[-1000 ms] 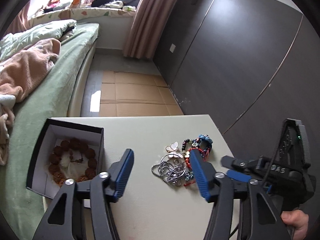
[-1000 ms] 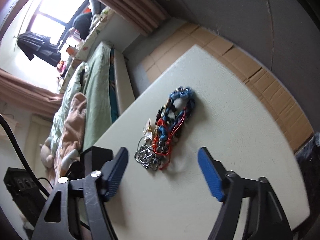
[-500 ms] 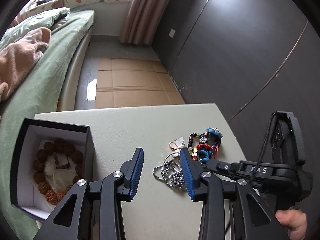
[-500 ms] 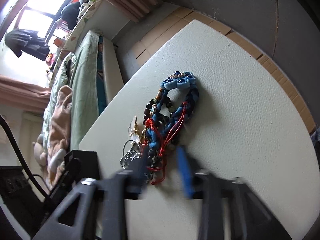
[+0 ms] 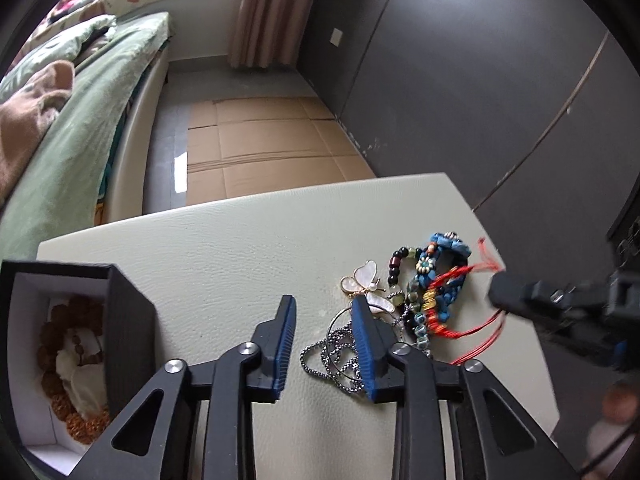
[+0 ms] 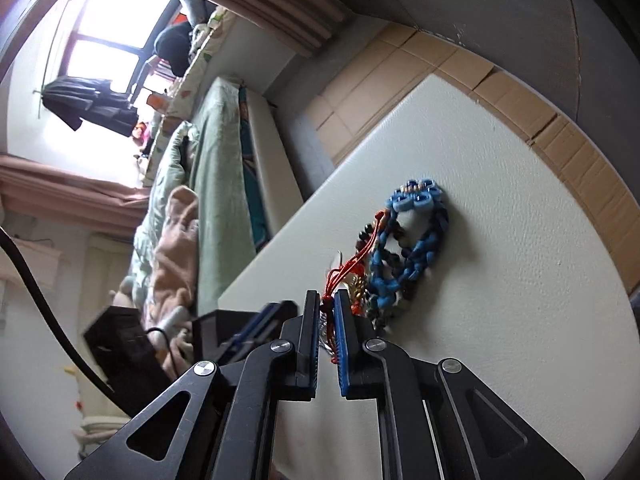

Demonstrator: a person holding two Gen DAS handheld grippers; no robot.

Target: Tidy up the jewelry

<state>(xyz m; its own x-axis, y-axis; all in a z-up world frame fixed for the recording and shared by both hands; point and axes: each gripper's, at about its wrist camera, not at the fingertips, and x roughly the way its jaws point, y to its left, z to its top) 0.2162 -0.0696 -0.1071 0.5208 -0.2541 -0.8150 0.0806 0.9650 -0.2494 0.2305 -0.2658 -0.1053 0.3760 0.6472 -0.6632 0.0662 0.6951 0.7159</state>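
A tangle of jewelry lies on the pale table (image 5: 240, 248): a silver chain (image 5: 340, 356), a butterfly brooch (image 5: 366, 280), a blue braided bracelet (image 5: 444, 272) and a red cord bracelet (image 5: 452, 280). My left gripper (image 5: 324, 312) is open, its right finger over the chain. My right gripper (image 6: 327, 304) is shut on the red cord bracelet (image 6: 340, 276), beside the blue bracelet (image 6: 420, 240); it shows at the right of the left wrist view (image 5: 540, 300). A black box (image 5: 120, 320) at the left holds a brown bead bracelet (image 5: 56, 344).
A bed with green bedding (image 5: 80, 140) runs along the left of the table. Flattened cardboard (image 5: 260, 140) covers the floor beyond the far edge. A dark wardrobe wall (image 5: 480, 80) stands to the right.
My right gripper moved in to the jewelry pile and shut on the red cord. My left gripper narrowed its opening and moved closer over the chain.
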